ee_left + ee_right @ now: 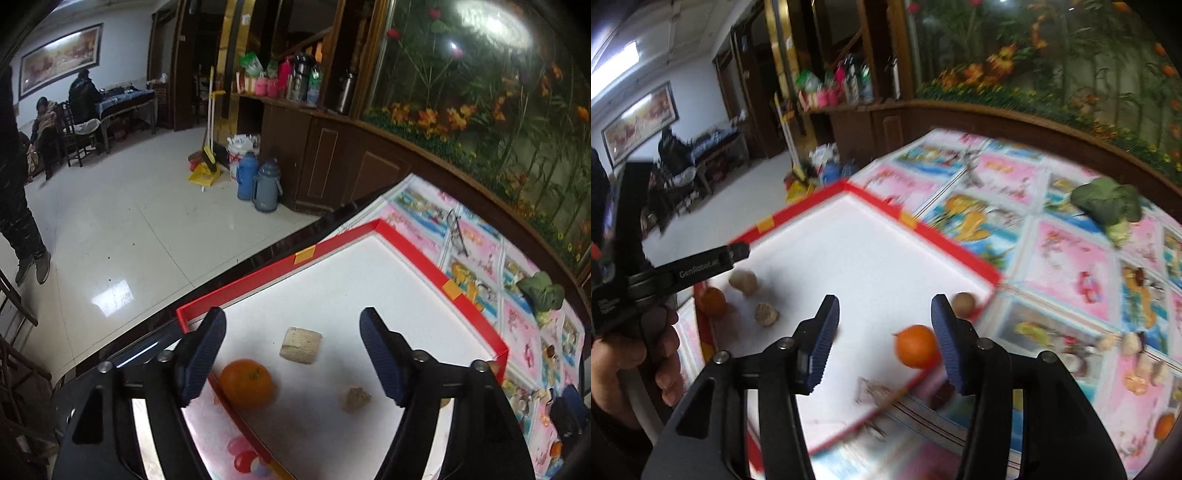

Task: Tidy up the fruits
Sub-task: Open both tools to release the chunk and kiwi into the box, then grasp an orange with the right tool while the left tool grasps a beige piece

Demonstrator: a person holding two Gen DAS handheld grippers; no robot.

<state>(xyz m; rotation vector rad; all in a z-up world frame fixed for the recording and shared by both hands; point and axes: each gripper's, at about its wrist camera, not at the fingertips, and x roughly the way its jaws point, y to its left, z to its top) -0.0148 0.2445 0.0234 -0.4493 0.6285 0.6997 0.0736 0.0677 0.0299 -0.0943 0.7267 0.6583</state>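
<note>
A: Left tongs (293,352)?

B: Released. My jaws stand wide with nothing pressed between them. An orange (246,383) lies on the tray floor just inside the left finger (201,360), apart from its pad. A pale block (301,346) sits between the fingers, farther out; a beige lump (355,398) lies near the right finger.

A: Right tongs (884,339)?

B: Also released. A second orange (916,350) rests at the tray's near edge, just beside the right finger (947,350); motion blur keeps me from telling whether it touches the pad.

A: Outward?

B: Both oranges lie in the red-rimmed white tray (925,227). A brown round fruit (964,302) sits at its corner, just beyond my right finger. The tray stands on a cartoon-print cloth (1071,258), with a green vegetable (1106,201) well apart. In the right view, a hand (631,365) holds the left tongs' handle.
</note>
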